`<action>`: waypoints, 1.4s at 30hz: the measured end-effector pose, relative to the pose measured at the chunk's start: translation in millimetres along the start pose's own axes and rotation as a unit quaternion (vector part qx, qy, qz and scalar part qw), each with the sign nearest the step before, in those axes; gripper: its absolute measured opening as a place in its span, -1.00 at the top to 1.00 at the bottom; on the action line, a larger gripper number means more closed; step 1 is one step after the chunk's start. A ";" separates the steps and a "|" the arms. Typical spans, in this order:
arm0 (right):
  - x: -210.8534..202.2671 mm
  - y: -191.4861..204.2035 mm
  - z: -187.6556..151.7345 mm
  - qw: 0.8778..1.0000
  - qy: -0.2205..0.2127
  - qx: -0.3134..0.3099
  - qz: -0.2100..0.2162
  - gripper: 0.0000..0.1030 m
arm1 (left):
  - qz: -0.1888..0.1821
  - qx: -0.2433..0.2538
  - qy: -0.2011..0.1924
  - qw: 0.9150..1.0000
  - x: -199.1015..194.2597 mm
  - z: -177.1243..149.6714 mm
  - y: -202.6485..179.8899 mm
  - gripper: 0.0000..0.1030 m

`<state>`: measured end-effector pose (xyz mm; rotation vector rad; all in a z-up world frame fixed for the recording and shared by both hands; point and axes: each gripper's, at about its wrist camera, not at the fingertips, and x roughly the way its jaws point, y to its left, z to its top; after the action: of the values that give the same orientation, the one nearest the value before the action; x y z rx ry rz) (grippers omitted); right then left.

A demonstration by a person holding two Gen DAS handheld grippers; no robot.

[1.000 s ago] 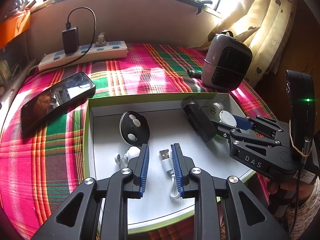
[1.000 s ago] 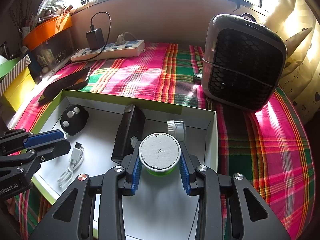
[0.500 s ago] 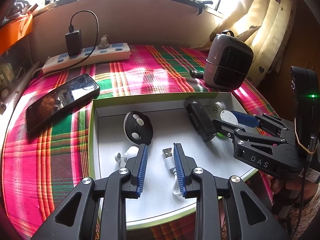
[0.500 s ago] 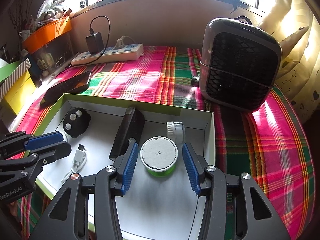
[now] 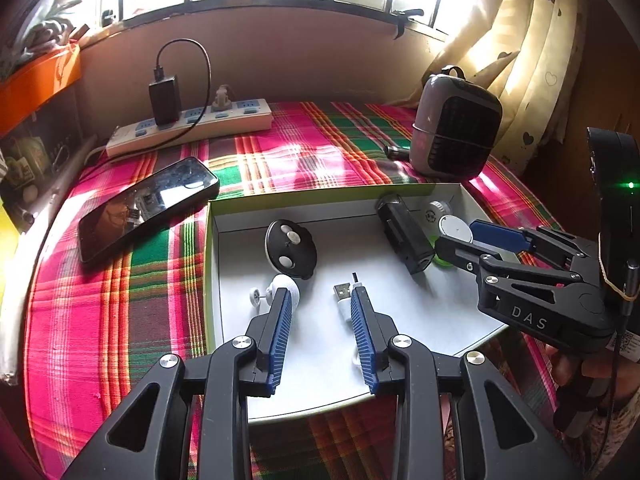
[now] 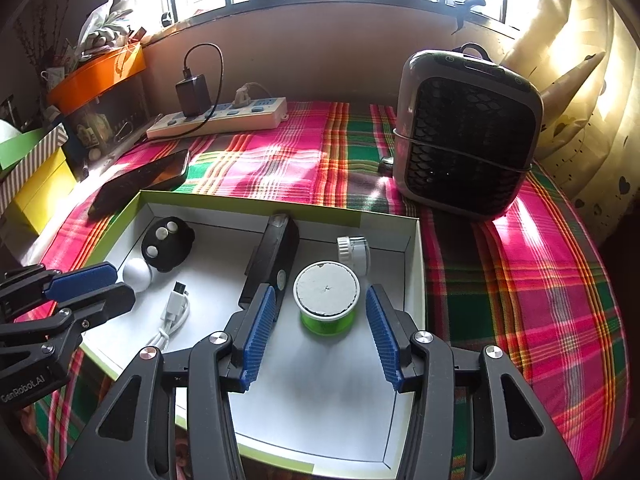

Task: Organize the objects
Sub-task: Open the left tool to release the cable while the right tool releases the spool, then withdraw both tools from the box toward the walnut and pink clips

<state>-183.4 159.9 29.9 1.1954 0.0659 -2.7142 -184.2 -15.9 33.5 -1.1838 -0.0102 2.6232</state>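
Plaid cloth (image 5: 132,280) covers the table; a phone (image 5: 148,206) lies on it at far left, screen up, just beside the box (image 5: 208,264). Inside the white box, left to right: a black puck (image 5: 291,249) with a white earbud (image 5: 286,286) against its near edge, then a white USB cable (image 6: 173,312), a black bar-shaped device (image 6: 272,264), a green tub (image 6: 326,300) with a white lid, and a small jar (image 6: 354,250) lying in the far right corner. Left gripper (image 5: 320,300) — jaws opening, nothing between them — sits low over the box floor; the cable plug lies just inside its right finger. Right gripper (image 6: 320,308) stands wide around the tub, pads clear of it (a gap on both sides). A heater (image 6: 466,138) stands behind the box.
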 end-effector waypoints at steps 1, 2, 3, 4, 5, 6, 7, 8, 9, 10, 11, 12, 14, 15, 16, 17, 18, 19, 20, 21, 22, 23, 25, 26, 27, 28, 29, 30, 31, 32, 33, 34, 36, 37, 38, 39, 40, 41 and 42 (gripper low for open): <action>-0.9 0.5 -0.5 1.000 -0.001 0.001 0.000 0.05 | 0.003 0.001 -0.002 1.000 -2.0 -1.4 -0.3 0.43; -2.0 0.9 -1.1 1.000 -0.001 0.003 0.001 0.05 | 0.009 0.004 -0.004 1.000 -4.2 -2.5 -1.1 0.43; -3.4 1.5 -1.7 1.000 -0.003 0.005 0.001 0.05 | 0.013 0.008 -0.006 1.000 -6.3 -3.8 -2.0 0.43; -5.1 2.1 -2.3 1.000 -0.005 0.006 0.002 0.05 | 0.013 0.009 -0.008 1.000 -8.4 -5.1 -2.1 0.43; -6.7 2.4 -2.9 1.000 -0.007 0.008 0.003 0.05 | 0.011 0.008 -0.008 1.000 -10.0 -6.1 -1.5 0.43; -8.5 3.1 -3.4 1.000 -0.008 0.009 0.003 0.04 | 0.009 0.005 -0.008 1.000 -11.6 -7.4 -0.6 0.43; -10.2 4.1 -3.7 1.000 -0.010 0.010 0.004 0.04 | 0.009 0.003 -0.009 1.000 -13.2 -8.8 0.0 0.43; -12.4 4.9 -4.2 1.000 -0.012 0.009 0.005 0.04 | 0.011 0.004 -0.010 1.000 -14.7 -10.4 -0.1 0.42; -14.4 5.8 -5.3 1.000 -0.015 0.009 0.003 0.04 | 0.013 0.004 -0.010 1.000 -16.0 -11.9 -0.1 0.42; -16.4 6.6 -6.5 1.000 -0.017 0.008 0.001 0.04 | 0.014 0.001 -0.010 1.000 -17.6 -13.7 -0.1 0.42; -18.5 7.0 -7.5 1.000 -0.019 0.007 0.001 0.04 | 0.012 -0.001 -0.011 1.000 -19.5 -15.4 0.0 0.42; -20.4 6.8 -8.7 1.000 -0.020 0.008 0.002 0.03 | 0.009 -0.001 -0.011 1.000 -21.2 -17.1 0.0 0.42; -24.6 6.0 -11.4 1.000 -0.024 0.012 0.003 0.03 | 0.009 -0.004 -0.012 1.000 -24.8 -20.9 -0.6 0.42; -26.8 5.5 -12.9 1.000 -0.025 0.014 0.004 0.03 | 0.010 -0.006 -0.012 1.000 -26.4 -22.8 -0.9 0.41; -29.3 4.8 -14.4 0.999 -0.027 0.017 0.006 0.03 | 0.009 -0.009 -0.013 1.000 -28.8 -24.9 -1.0 0.41; -32.2 4.2 -16.0 0.999 -0.029 0.019 0.007 0.02 | 0.007 -0.011 -0.015 1.000 -31.4 -27.2 -1.1 0.41; -36.4 3.3 -18.4 0.999 -0.031 0.022 0.007 0.02 | 0.003 -0.012 -0.015 1.000 -34.0 -29.6 -1.4 0.41; -41.3 2.7 -20.8 0.999 -0.035 0.024 0.010 0.02 | 0.001 -0.013 -0.018 1.000 -37.2 -32.1 -1.9 0.41; -46.2 2.5 -23.1 0.999 -0.039 0.025 0.011 0.02 | -0.001 -0.015 -0.020 1.000 -40.2 -34.6 -2.3 0.41; -50.8 2.7 -25.5 0.999 -0.042 0.025 0.011 0.02 | -0.002 -0.019 -0.021 1.000 -42.7 -37.0 -2.3 0.41; -55.6 3.0 -28.5 0.999 -0.045 0.024 0.011 0.01 | -0.004 -0.024 -0.023 0.999 -45.5 -39.5 -2.4 0.41; -60.2 3.5 -31.8 0.999 -0.047 0.021 0.010 0.01 | -0.009 -0.027 -0.026 0.999 -48.4 -42.7 -2.8 0.41; -67.5 4.9 -38.6 0.999 -0.049 0.016 0.009 0.00 | -0.016 -0.031 -0.024 0.999 -52.0 -49.3 -5.0 0.40; -70.3 5.2 -42.0 0.999 -0.049 0.014 0.010 0.00 | -0.021 -0.029 -0.022 0.999 -52.9 -52.4 -6.8 0.39; -72.4 5.3 -45.3 0.999 -0.048 0.014 0.012 0.00 | -0.026 -0.028 -0.020 0.999 -53.4 -55.4 -8.7 0.39; -74.1 4.9 -49.0 0.999 -0.046 0.016 0.013 -0.01 | -0.031 -0.027 -0.018 0.999 -54.2 -58.3 -11.0 0.39; -75.7 4.8 -53.1 0.999 -0.045 0.016 0.016 -0.01 | -0.036 -0.026 -0.014 0.999 -54.1 -61.0 -13.1 0.38; -77.0 5.1 -57.2 0.999 -0.042 0.015 0.018 -0.01 | -0.043 -0.026 -0.009 0.999 -53.6 -63.2 -14.9 0.38; -77.8 5.1 -61.1 0.999 -0.039 0.015 0.018 -0.01 | -0.051 -0.026 -0.007 0.998 -54.1 -65.4 -17.2 0.38; -78.2 5.1 -64.9 0.999 -0.036 0.014 0.018 -0.01 | -0.057 -0.024 -0.004 0.998 -53.3 -66.9 -20.0 0.38; -79.0 4.5 -68.8 0.999 -0.033 0.013 0.018 -0.01 | -0.061 -0.022 0.002 0.998 -52.0 -68.2 -23.2 0.38; -80.0 3.2 -72.5 0.999 -0.032 0.012 0.018 -0.01 | -0.069 -0.020 0.007 0.997 -50.8 -69.7 -26.8 0.37; -82.5 1.3 -78.8 0.999 -0.028 0.014 0.019 -0.01 | -0.092 -0.015 0.015 0.996 -48.7 -72.1 -34.7 0.37; -83.8 0.1 -81.6 0.999 -0.027 0.013 0.019 -0.01 | -0.097 -0.009 0.012 0.995 -49.5 -73.1 -40.4 0.37; -84.6 -1.5 -84.0 0.999 -0.025 0.014 0.018 -0.01 | -0.100 0.000 0.010 0.995 -49.5 -74.2 -45.9 0.37; -85.5 -3.2 -86.0 0.999 -0.023 0.014 0.017 -0.01 | -0.103 0.007 0.011 0.995 -48.4 -74.2 -50.9 0.37; -86.1 -4.8 -87.4 1.000 -0.022 0.014 0.016 -0.01 | -0.105 0.012 0.015 0.994 -46.1 -73.9 -54.9 0.37; -86.3 -6.7 -88.6 1.000 -0.021 0.015 0.014 -0.01 | -0.105 0.014 0.023 0.994 -42.4 -73.4 -58.0 0.37; -86.1 -8.7 -89.4 1.000 -0.019 0.017 0.013 -0.01 | -0.103 0.015 0.028 0.994 -39.7 -72.9 -60.1 0.37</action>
<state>-62.8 190.5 32.5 1.1436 -0.0019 -2.7250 -91.2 25.1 20.8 -1.1779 -0.0765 2.4036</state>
